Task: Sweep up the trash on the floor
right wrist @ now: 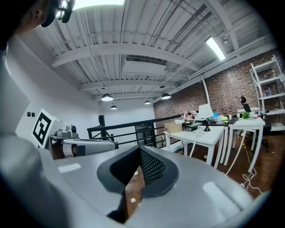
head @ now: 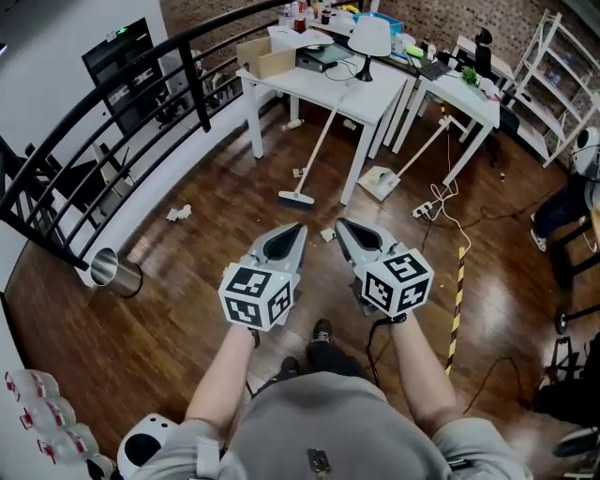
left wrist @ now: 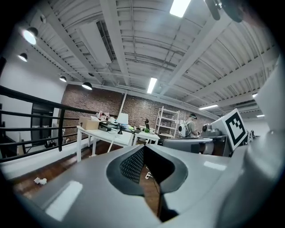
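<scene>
The floor is dark, glossy wooden planking, bounded on the left by a curved black railing. A brick wall runs behind a row of white tables, which carry a white lamp, a cardboard box and desk clutter. A white shelf unit stands at the right, a metal bin lies on its side by the foot of the railing, and a yellow-and-black striped strip runs along the floor on the right. The left gripper and the right gripper are held side by side in front of the person, close to level. Each has its jaws pressed together with nothing between them. A small scrap of trash lies on the floor between the two tips in the head view. A crumpled paper lies well off to the left, near the railing. Ahead of the jaws, a broom leans against the nearest table with its head on the floor. A long-handled dustpan rests beside the next table leg, with a white power strip just to its right. Both tools are apart from the grippers.
</scene>
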A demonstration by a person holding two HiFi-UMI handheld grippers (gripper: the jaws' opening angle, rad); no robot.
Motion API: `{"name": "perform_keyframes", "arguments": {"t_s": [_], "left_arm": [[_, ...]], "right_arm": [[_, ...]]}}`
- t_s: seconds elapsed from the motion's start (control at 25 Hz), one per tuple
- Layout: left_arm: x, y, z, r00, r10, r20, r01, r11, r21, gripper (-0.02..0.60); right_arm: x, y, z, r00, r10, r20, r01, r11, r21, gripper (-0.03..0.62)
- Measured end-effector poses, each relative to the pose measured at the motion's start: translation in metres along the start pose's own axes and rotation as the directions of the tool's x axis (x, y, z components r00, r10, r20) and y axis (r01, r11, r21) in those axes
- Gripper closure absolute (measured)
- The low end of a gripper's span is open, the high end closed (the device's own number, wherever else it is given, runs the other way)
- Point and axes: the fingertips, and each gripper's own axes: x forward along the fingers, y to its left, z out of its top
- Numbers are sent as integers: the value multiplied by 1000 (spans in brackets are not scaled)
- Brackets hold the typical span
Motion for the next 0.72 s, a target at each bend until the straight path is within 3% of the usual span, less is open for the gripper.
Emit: {"name": "perform_keyframes", "arguments": {"t_s": [0.24,0.72], "left_arm": [[83,44,10,1000,17,-10,-17,1000,5,574],[255,104,60,996,91,-15,-91,995,44,574]], "right_arm": [[53,-73,19,1000,8,20,-8,1000,-12,594],[161,-215,78,985,171,40,-169,985,-39,594]]}}
